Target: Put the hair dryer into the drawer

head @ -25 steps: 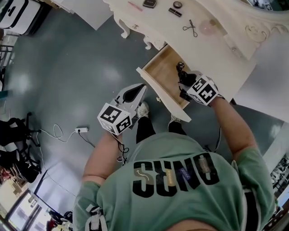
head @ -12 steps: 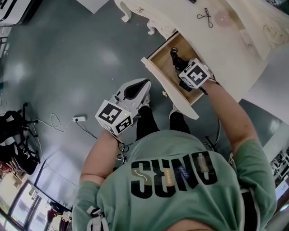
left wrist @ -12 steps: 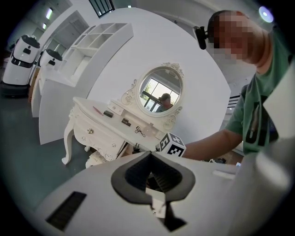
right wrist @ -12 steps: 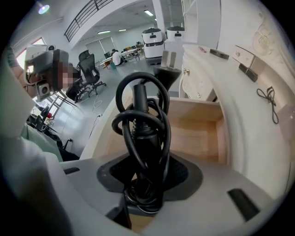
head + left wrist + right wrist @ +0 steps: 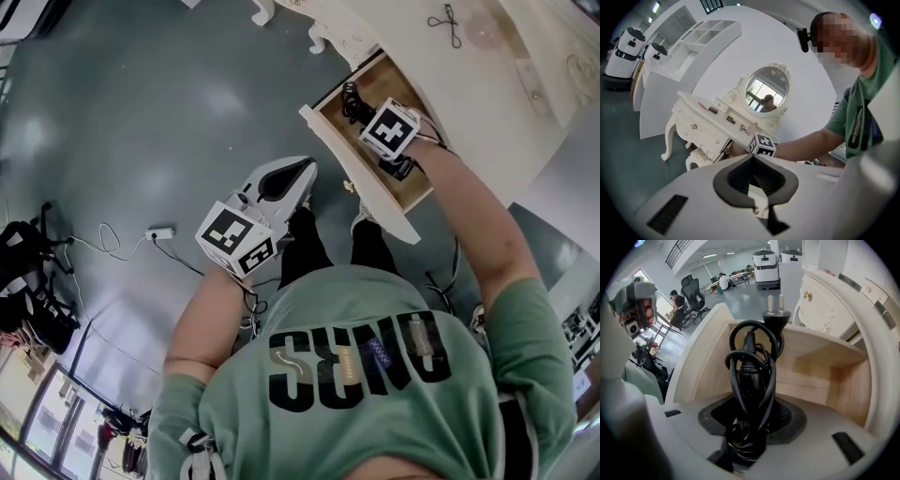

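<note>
Hair dryer (image 5: 749, 380) clamped between the pads of the right gripper (image 5: 750, 423), lying along the jaws, within the walls of the open wooden drawer (image 5: 820, 376). Cannot tell whether resting on the bottom yet. Left gripper (image 5: 751, 159) closed on nothing, held out over the floor, well apart from the drawer.

Likely trouble: cord (image 5: 766, 366) wound in loose loops round the body, plug (image 5: 776, 315) sticking out past them. Could slip off on release, spill over a drawer wall and jam the drawer on closing. Could also catch on a pad on opening and drag the dryer back out. Might land hard and tip if let go before settling on the wood. Front panel (image 5: 361, 178) just beside the gripper in the head view; could be knocked on withdrawal.
</note>
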Demonstrator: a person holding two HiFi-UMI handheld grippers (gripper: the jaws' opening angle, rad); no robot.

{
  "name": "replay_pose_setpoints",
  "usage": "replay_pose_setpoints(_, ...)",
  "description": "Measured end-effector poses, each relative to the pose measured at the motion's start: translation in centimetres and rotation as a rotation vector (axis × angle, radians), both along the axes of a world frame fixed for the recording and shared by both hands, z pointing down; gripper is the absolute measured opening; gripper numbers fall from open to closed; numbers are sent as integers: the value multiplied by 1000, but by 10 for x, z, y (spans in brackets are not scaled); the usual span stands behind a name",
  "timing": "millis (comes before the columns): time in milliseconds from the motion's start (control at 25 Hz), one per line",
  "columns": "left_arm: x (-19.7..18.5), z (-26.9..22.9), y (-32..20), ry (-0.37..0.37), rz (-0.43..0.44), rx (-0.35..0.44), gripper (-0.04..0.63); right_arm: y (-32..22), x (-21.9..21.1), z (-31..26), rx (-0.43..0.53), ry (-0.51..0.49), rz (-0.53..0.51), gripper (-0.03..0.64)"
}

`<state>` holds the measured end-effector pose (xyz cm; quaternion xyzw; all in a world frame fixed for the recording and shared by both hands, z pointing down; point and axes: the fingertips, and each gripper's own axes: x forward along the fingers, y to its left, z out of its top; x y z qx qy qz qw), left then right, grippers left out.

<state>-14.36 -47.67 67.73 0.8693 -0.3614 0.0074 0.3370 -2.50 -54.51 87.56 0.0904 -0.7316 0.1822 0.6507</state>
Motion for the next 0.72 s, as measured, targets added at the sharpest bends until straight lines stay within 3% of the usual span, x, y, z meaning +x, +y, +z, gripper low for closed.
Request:
replay_pose_setpoints(120, 2, 6, 2, 9, 3, -13, 9, 5, -1, 7, -49, 22, -32, 158)
replay_pose_setpoints(280, 7, 4, 4, 24, 13, -26, 9, 8, -6, 17, -33, 44, -133, 160)
replay_pose_setpoints(720, 26, 13, 11, 34, 54, -55, 9, 7, 6, 24, -72, 94, -151, 183)
